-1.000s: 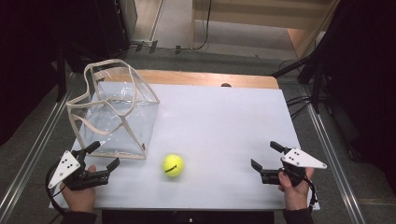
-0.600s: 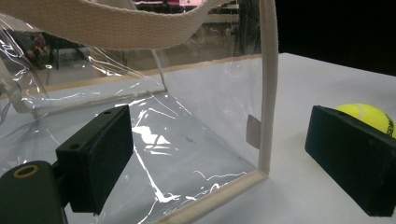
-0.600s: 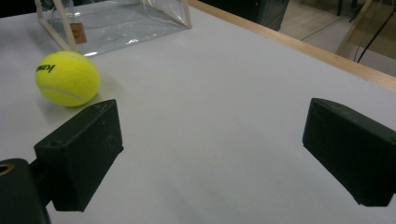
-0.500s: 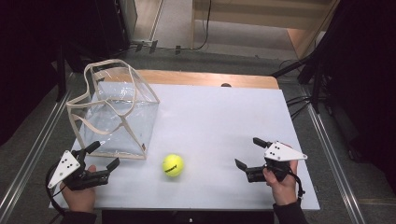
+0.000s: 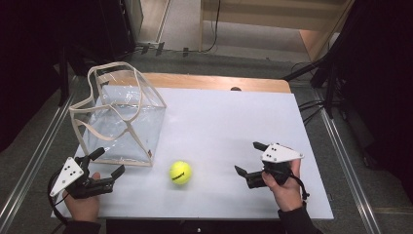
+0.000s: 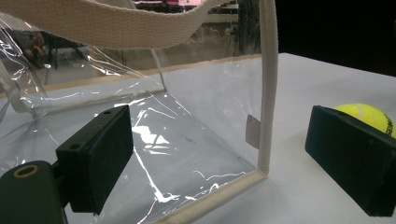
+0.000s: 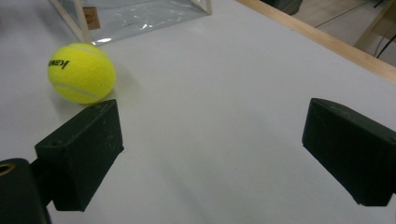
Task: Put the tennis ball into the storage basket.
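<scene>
Right tongs (image 5: 249,159) moved closer to tennis ball (image 5: 180,172), jaws apart and empty, ball's printed side facing them, left tongs (image 5: 109,162) apart

Table (image 5: 224,117) in the middle, bag (image 5: 119,122) standing on its far left part, ball (image 5: 180,172) on the table just right of the bag's near corner, left gripper (image 5: 108,163) near left by the bag, right gripper (image 5: 248,158) right of the ball, well apart from it
</scene>
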Demonstrator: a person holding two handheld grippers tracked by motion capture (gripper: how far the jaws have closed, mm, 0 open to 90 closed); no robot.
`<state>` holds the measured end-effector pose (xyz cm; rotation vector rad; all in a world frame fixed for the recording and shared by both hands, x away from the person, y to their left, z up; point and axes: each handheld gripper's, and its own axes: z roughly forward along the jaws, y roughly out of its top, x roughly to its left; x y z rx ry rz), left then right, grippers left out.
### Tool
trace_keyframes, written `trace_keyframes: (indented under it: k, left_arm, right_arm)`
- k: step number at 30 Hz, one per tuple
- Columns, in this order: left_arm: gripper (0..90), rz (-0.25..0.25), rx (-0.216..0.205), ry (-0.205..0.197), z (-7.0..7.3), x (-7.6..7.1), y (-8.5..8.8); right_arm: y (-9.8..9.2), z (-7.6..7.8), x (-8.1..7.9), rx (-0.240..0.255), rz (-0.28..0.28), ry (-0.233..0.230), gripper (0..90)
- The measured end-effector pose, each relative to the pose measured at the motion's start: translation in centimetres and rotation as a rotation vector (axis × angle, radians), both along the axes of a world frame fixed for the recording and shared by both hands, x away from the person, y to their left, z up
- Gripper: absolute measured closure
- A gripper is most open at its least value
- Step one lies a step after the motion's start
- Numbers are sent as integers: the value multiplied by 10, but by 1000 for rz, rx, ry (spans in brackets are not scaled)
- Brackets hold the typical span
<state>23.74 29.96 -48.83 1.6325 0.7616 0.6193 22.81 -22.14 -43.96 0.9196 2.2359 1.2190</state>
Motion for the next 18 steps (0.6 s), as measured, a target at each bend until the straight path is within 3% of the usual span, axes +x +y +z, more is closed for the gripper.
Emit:
trace_keyframes:
  k: [18]
  left_arm:
    - [84, 0, -2, 1, 0, 0, 0]
  right_arm:
    - [41, 3, 12, -66, 112, 69, 46]
